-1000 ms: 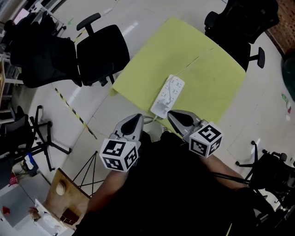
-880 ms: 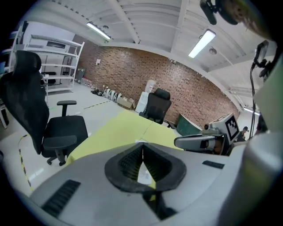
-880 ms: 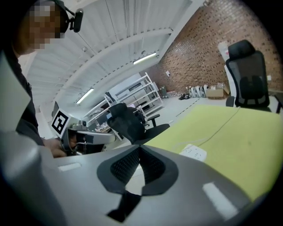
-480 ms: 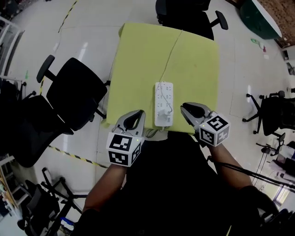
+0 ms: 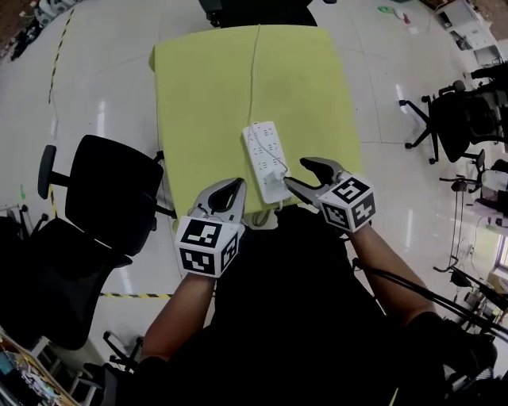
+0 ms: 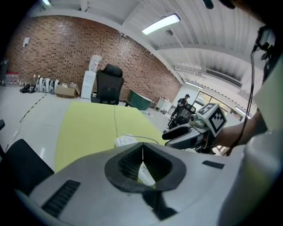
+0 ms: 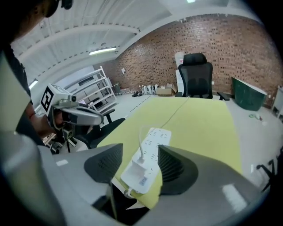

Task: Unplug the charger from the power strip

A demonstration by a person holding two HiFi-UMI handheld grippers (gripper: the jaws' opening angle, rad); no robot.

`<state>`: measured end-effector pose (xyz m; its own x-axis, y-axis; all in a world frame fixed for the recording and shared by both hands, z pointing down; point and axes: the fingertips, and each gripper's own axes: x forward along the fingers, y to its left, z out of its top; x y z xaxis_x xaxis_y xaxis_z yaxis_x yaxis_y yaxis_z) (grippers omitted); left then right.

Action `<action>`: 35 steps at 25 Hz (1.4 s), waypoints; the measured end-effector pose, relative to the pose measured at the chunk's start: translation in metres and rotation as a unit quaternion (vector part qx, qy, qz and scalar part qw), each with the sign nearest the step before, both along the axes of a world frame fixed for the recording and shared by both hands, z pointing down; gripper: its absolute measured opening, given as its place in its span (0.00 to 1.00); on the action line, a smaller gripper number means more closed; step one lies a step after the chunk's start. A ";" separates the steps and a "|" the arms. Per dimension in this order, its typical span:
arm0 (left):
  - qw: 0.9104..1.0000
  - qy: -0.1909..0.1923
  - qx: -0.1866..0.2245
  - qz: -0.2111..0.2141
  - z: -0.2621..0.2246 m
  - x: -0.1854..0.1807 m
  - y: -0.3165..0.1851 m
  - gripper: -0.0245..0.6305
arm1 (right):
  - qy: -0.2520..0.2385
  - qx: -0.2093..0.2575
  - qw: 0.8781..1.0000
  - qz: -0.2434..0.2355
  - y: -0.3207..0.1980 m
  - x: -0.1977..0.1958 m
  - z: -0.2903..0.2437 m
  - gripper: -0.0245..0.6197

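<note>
A white power strip [image 5: 264, 155] lies on the yellow-green table [image 5: 206, 95], its near end at the front edge. A white charger [image 5: 275, 189] is plugged into that near end, with a thin white cable looping up from it. In the right gripper view the charger [image 7: 138, 175] and the strip [image 7: 153, 140] show between the two jaws. My right gripper [image 5: 295, 174] hovers just right of the charger; its jaws are opening and its pads touch nothing. My left gripper [image 5: 235, 185] is shut and empty, left of the strip's near end, by the table's front edge.
The strip's own cord [image 5: 255, 71] runs to the table's far edge. Black office chairs stand at the left [image 5: 111, 198], behind the table [image 5: 246, 9] and at the right [image 5: 456, 119]. The glossy floor surrounds the table.
The right gripper's jaws have gone from shut to open. Both grippers have sunk and come in towards the strip's near end. The head view has swung, so the table now sits square ahead.
</note>
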<state>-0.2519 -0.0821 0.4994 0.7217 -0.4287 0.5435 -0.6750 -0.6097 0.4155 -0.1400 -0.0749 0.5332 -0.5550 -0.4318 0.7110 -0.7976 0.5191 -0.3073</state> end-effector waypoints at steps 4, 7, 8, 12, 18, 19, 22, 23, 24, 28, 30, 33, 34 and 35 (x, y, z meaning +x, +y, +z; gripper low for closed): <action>0.998 -0.046 -0.013 0.046 0.030 0.006 0.007 0.05 | 0.011 -0.014 1.000 -0.001 0.006 0.002 0.027 0.49; 0.997 -0.059 -0.019 0.049 0.040 0.005 0.007 0.05 | -0.017 -0.024 0.999 0.021 0.010 -0.008 0.039 0.50; 0.997 -0.059 -0.022 0.046 0.041 0.005 0.005 0.05 | -0.016 -0.021 0.999 0.024 0.009 -0.011 0.043 0.50; 0.997 -0.055 -0.026 0.040 0.035 0.005 0.004 0.05 | 0.016 0.012 1.000 -0.002 -0.001 -0.015 0.059 0.52; 0.997 -0.066 -0.035 0.037 0.036 -0.005 0.012 0.05 | 0.035 0.045 0.993 -0.107 0.004 -0.024 0.072 0.54; 0.997 -0.066 -0.036 0.034 0.036 -0.004 0.013 0.05 | 0.042 0.055 0.989 -0.132 0.005 -0.024 0.072 0.54; 0.997 -0.063 -0.035 0.032 0.034 -0.002 0.014 0.05 | 0.059 0.072 0.976 -0.195 0.006 -0.024 0.073 0.53; 0.997 -0.061 -0.035 0.032 0.034 -0.001 0.015 0.05 | 0.062 0.071 0.973 -0.211 0.006 -0.025 0.074 0.51; 0.997 -0.060 -0.037 0.032 0.034 0.000 0.015 0.05 | 0.066 0.070 0.969 -0.226 0.006 -0.027 0.076 0.48; 0.997 -0.051 -0.043 0.028 0.033 0.003 0.016 0.05 | 0.092 0.074 0.957 -0.265 0.010 -0.032 0.079 0.38; 0.998 -0.050 -0.043 0.024 0.033 0.003 0.015 0.05 | 0.100 0.080 0.954 -0.270 0.012 -0.033 0.076 0.36; 0.998 -0.047 -0.043 0.020 0.030 0.003 0.013 0.05 | 0.106 0.090 0.951 -0.275 0.015 -0.033 0.072 0.34; 0.998 -0.046 -0.043 0.019 0.030 0.004 0.013 0.05 | 0.110 0.094 0.949 -0.279 0.016 -0.034 0.071 0.33; 0.998 -0.044 -0.042 0.018 0.028 0.004 0.012 0.05 | 0.114 0.097 0.947 -0.284 0.017 -0.036 0.069 0.32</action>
